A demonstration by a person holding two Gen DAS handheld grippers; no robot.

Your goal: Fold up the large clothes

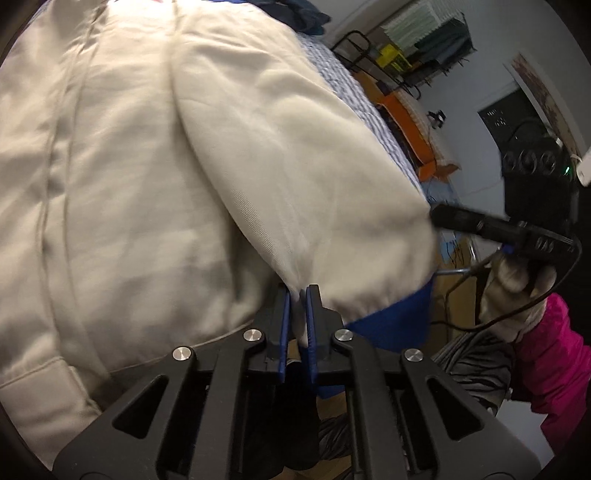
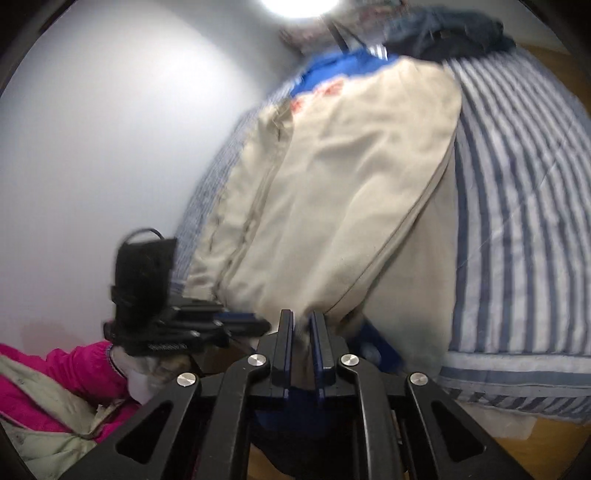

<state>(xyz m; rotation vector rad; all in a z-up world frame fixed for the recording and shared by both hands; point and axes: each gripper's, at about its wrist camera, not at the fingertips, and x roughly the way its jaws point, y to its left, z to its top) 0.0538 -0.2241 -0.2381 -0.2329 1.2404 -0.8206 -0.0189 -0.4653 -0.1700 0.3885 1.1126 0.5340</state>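
**Two grippers, one cream jacket, both pinching its near edge**

One cream jacket with blue lining lies spread over one blue-and-white striped bedcover. Its body runs away from both cameras, up the bed; the near edge hangs off the bed's side.

Left gripper: two blue-padded fingers drawn close, a fold of cream cloth caught between them at the jacket's edge. One patch of blue lining shows just right of the grip.

Right gripper: two fingers likewise nearly together, a bunch of cream fabric nipped between the pads. Blue lining shows below and to the right of the fingers.

Each wrist view catches the other gripper from the side, black and blurred, its tip touching the jacket's edge. Two gloved hands are in view, one per camera, both with a pink sleeve.

One long seam crosses the jacket in the right wrist view; red lettering, blurred, sits near the far end. One heap of dark blue clothing rests at the far end of the bed. One orange piece of furniture stands beyond the bed in the left wrist view.
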